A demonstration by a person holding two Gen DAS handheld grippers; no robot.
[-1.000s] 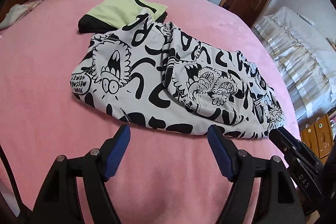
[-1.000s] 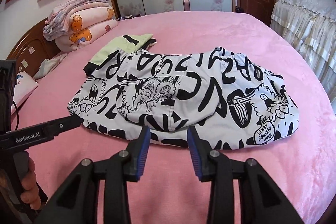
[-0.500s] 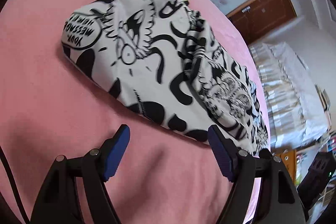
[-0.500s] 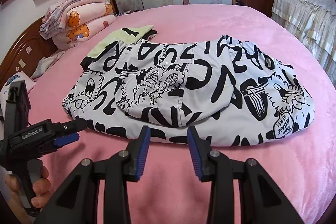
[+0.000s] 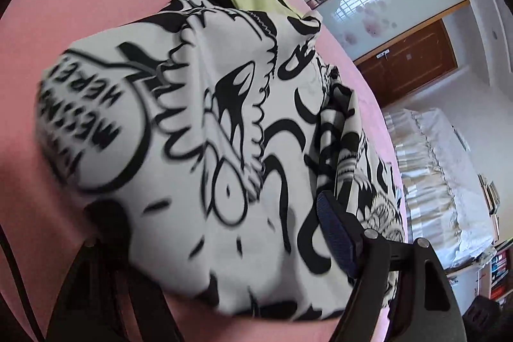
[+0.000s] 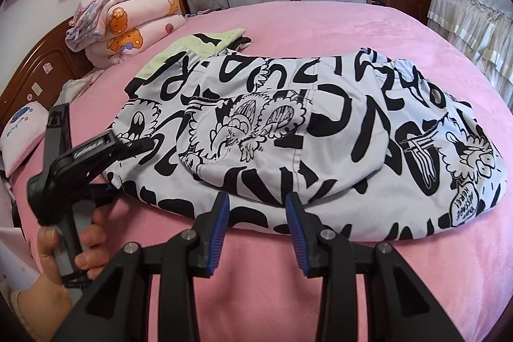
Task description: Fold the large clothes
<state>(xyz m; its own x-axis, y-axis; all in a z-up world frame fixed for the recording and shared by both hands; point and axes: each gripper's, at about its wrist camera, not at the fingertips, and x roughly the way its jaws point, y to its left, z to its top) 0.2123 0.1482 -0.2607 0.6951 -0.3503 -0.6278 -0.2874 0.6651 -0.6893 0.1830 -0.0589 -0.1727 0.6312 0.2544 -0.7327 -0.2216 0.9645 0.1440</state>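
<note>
Spread across the pink bed (image 6: 320,21), partly folded: a large white garment (image 6: 320,130) printed with black cartoon lettering, hood lying on top, one end overlapping a lime-and-black garment (image 6: 205,42) behind it. Closed in sharply on the garment's left corner within the last second, rolled and dipped from a hover clear of the hem: the left gripper (image 5: 221,229), jaws wide, one blue pad (image 5: 336,236) lying on top of the cloth, the other hidden beneath it. Straddling the corner, then, but not yet pinching it. Seen from the right wrist view, the person's hand (image 6: 69,249) low at the bed's edge, gripper nose at the fabric. Edged a little nearer the near hem over the same span: the right gripper (image 6: 256,229), jaws at a narrow gap, empty, just short of the cloth. Likely meaning: approach done on the left, a clamp on that corner due next, then a lift to fold the end across. Folded quilts (image 6: 128,21) stacked by the headboard (image 6: 41,66).
</note>
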